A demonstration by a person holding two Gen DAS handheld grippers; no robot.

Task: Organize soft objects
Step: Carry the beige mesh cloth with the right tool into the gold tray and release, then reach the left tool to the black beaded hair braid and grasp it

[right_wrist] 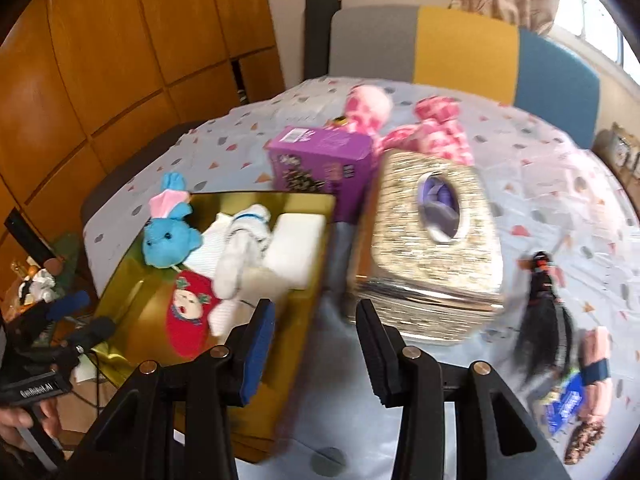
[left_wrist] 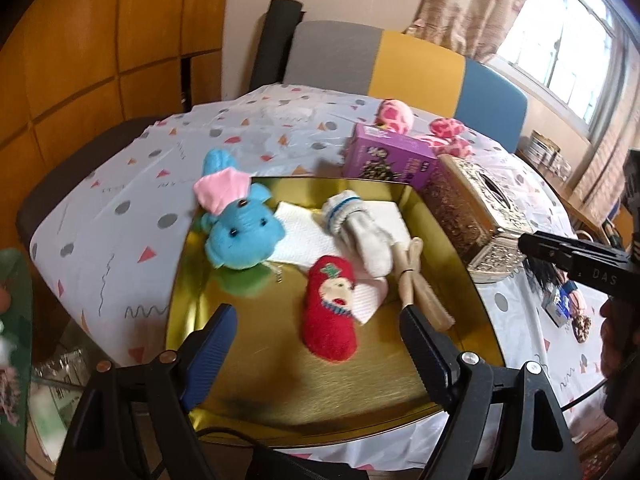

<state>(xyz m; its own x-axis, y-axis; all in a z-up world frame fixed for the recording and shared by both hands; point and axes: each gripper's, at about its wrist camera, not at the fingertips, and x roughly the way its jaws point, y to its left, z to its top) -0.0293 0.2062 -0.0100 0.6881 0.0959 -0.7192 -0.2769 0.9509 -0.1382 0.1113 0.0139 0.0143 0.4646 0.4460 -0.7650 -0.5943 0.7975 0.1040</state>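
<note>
1. At the bottom of the left wrist view, the left gripper is seen with its jaws spread wide and nothing between the pads; it hangs over the near part of the gold tray.
2. At the bottom of the right wrist view, the right gripper is seen part-open and empty, over the bare strip of tablecloth between the tray and the glittery tissue box.
3. Just beyond the left jaws, low in the centre of the frame, the red sock is found already lying on the tray, with the white sock and the blue plush farther up, on white paper towels. These are judged as already gathered.
4. The wooden sticks beside the white sock should be left alone; they are not soft.
5. At the top centre of the left wrist view, behind the purple box, the pink spotted plush is seen off the tray. It is judged the likely next item.
6. It is advised that the reach be carried above the purple box and tissue box, so neither is knocked.
7. The plush should be pinched at its bulkiest part, jaws opened wider beforehand, since soft fabric is likely to slip from a shallow grip.
</note>
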